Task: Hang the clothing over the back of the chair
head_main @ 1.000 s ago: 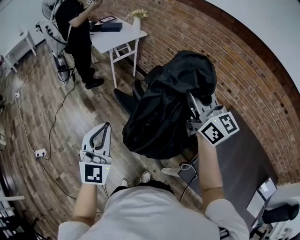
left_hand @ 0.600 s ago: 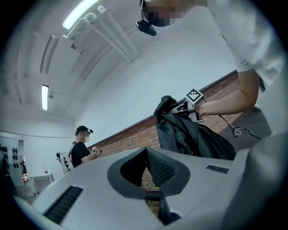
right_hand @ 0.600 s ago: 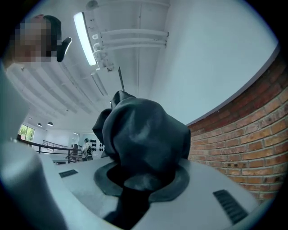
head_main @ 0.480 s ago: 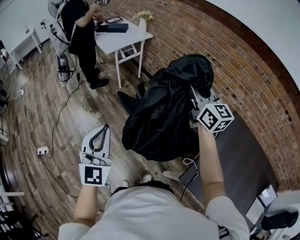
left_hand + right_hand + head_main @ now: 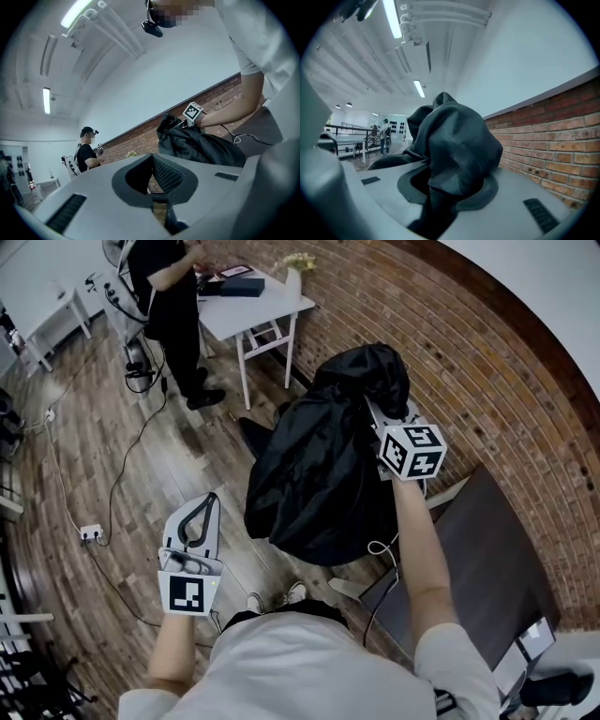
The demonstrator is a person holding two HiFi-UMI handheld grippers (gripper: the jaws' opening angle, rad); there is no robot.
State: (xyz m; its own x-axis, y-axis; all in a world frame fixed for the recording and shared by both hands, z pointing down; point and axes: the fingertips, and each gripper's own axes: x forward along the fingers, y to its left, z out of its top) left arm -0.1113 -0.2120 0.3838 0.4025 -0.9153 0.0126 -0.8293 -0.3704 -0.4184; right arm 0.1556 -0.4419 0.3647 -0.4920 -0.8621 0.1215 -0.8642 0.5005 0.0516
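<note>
A black garment point(image 5: 319, 474) hangs in a bulky heap in front of the brick wall, its top bunched at my right gripper point(image 5: 375, 418). In the right gripper view the cloth point(image 5: 450, 145) fills the gap of that gripper point(image 5: 440, 187); the jaws are opening slightly but still pinch a fold. A dark chair part point(image 5: 251, 435) pokes out low on the garment's left; the chair back is hidden under it. My left gripper point(image 5: 208, 501) hovers over the floor, left of the garment, shut and holding nothing. The left gripper view shows the garment point(image 5: 197, 145) beyond its jaws.
A white table point(image 5: 253, 310) with a vase stands at the back, and a person in black point(image 5: 173, 296) is beside it. A dark desk point(image 5: 487, 559) sits at the right along the brick wall point(image 5: 469, 362). A cable and power strip point(image 5: 89, 532) lie on the wooden floor.
My right gripper has carried the top of the garment to the left and lower, toward the wall. The left gripper has stayed where it was.
</note>
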